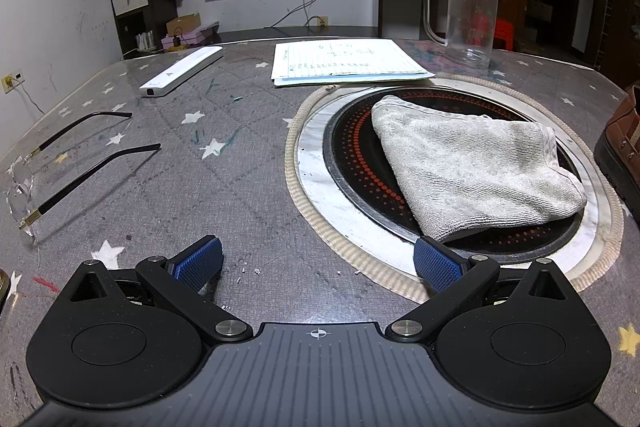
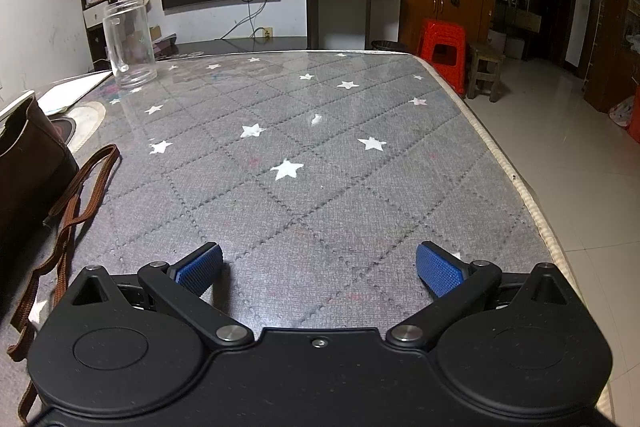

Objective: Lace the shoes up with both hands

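Note:
A brown leather shoe [image 1: 622, 143] shows at the far right edge of the left wrist view, beside the round hob. In the right wrist view the same shoe [image 2: 28, 163] fills the left edge, and its loose brown lace [image 2: 80, 199] trails over the grey star-patterned table toward me. My left gripper [image 1: 318, 263] is open and empty, low over the table, well left of the shoe. My right gripper [image 2: 320, 269] is open and empty, low over bare table, to the right of the lace and shoe.
A grey cloth [image 1: 476, 167] lies on a round black hob [image 1: 356, 163]. Spectacles [image 1: 60, 167] lie at left. A white bar [image 1: 180, 71], papers [image 1: 344, 61] and a clear plastic jar [image 1: 472, 19] stand at the back. The table edge [image 2: 516, 179] runs along the right.

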